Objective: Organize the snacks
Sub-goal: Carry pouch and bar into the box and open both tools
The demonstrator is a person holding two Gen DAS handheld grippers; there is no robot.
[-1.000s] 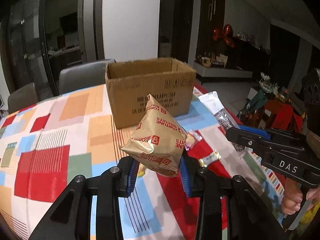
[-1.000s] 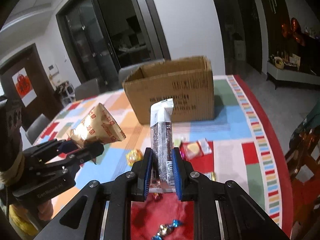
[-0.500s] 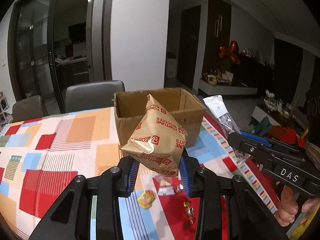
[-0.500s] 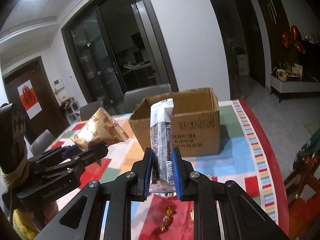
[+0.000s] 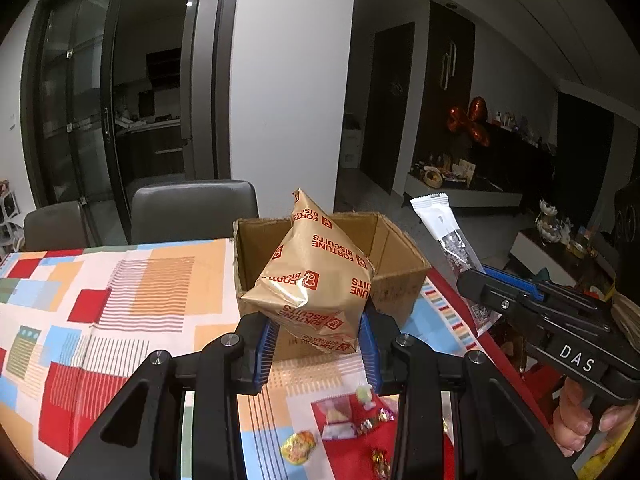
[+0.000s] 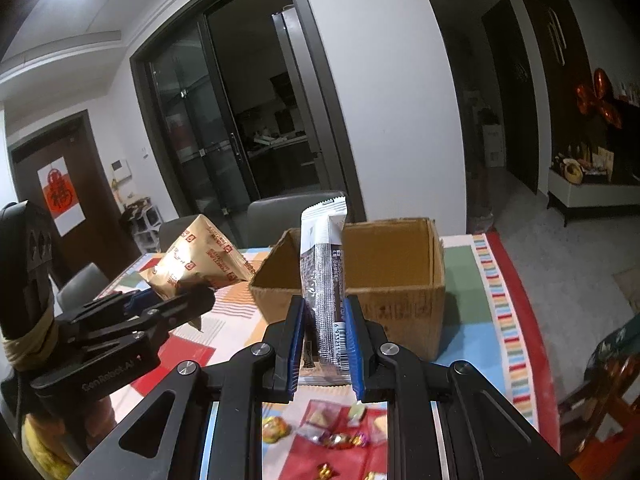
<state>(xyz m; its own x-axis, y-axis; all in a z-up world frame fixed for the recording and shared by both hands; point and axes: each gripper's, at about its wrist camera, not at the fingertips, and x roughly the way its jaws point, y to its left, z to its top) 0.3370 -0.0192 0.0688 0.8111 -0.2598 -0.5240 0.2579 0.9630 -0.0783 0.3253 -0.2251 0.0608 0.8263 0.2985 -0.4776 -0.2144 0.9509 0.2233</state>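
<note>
My left gripper [image 5: 318, 350] is shut on a gold Fortune Biscuits bag [image 5: 316, 276], held in the air just before the open cardboard box [image 5: 400, 280]. My right gripper [image 6: 325, 354] is shut on a long white and silver snack bar packet [image 6: 326, 276], upright in front of the same box [image 6: 396, 304]. In the left wrist view the right gripper [image 5: 476, 276] holds the bar [image 5: 448, 232] to the right of the box. In the right wrist view the left gripper [image 6: 176, 300] and its bag [image 6: 200, 256] sit left of the box.
The table has a colourful patchwork cloth [image 5: 120, 292]. Several small wrapped candies [image 6: 332, 432] lie on it below the grippers; they also show in the left wrist view [image 5: 344, 424]. Grey chairs [image 5: 192, 208] stand behind the table. The table's right edge [image 6: 516, 320] drops to the floor.
Both grippers have risen and moved forward toward the box with their snacks. The box's open inside now shows in both views.
</note>
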